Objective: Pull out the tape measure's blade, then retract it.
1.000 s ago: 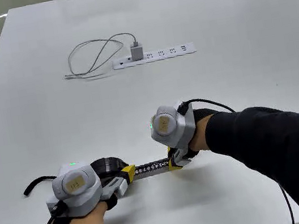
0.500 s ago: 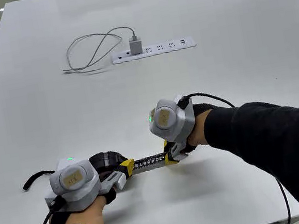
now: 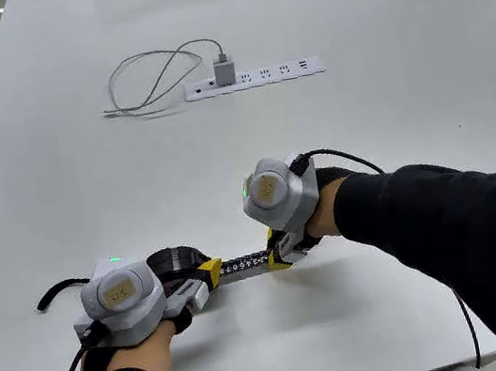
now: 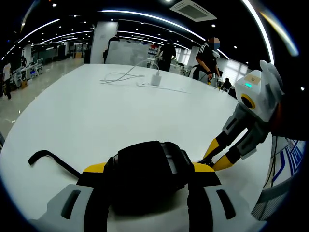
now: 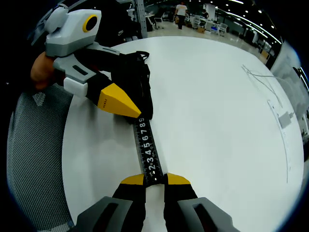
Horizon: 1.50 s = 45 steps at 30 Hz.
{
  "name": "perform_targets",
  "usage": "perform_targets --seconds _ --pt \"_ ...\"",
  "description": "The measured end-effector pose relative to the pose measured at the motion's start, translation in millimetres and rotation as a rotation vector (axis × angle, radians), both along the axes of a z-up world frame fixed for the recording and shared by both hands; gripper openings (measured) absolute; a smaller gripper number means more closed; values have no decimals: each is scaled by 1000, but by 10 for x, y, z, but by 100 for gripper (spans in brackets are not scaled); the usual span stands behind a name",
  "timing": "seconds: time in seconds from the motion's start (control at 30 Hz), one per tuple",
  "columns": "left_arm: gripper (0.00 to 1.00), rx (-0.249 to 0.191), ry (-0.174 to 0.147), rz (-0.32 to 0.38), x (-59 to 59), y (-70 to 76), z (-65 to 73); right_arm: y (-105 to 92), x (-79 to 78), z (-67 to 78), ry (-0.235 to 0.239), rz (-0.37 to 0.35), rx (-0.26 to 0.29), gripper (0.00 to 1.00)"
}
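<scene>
black numbered blade (image 5: 146,145) seems shorter now, probably retracting; right gripper (image 5: 154,178) fingers pinch its tip, left gripper (image 4: 149,167) fingers clamp the round black case (image 4: 145,186).

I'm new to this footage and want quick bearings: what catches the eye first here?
Near the front of the white table, the left gripper is clamped around a black tape measure, while the right gripper pinches the tip of its short, numbered blade, stretched between the two. Far across the table lies a white power strip with a charger and a looped cable.
</scene>
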State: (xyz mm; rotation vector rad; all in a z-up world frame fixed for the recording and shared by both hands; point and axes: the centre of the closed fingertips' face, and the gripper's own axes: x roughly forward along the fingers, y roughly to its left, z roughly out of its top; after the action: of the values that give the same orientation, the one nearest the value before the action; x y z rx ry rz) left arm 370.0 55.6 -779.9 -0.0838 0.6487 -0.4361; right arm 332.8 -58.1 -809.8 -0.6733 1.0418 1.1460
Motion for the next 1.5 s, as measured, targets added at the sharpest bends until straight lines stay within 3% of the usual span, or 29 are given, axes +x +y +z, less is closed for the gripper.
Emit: perform_targets --seconds 1.5 --pt "61 -12 3 -5 1 -2 14 317 16 2 -8 -9 65 10"
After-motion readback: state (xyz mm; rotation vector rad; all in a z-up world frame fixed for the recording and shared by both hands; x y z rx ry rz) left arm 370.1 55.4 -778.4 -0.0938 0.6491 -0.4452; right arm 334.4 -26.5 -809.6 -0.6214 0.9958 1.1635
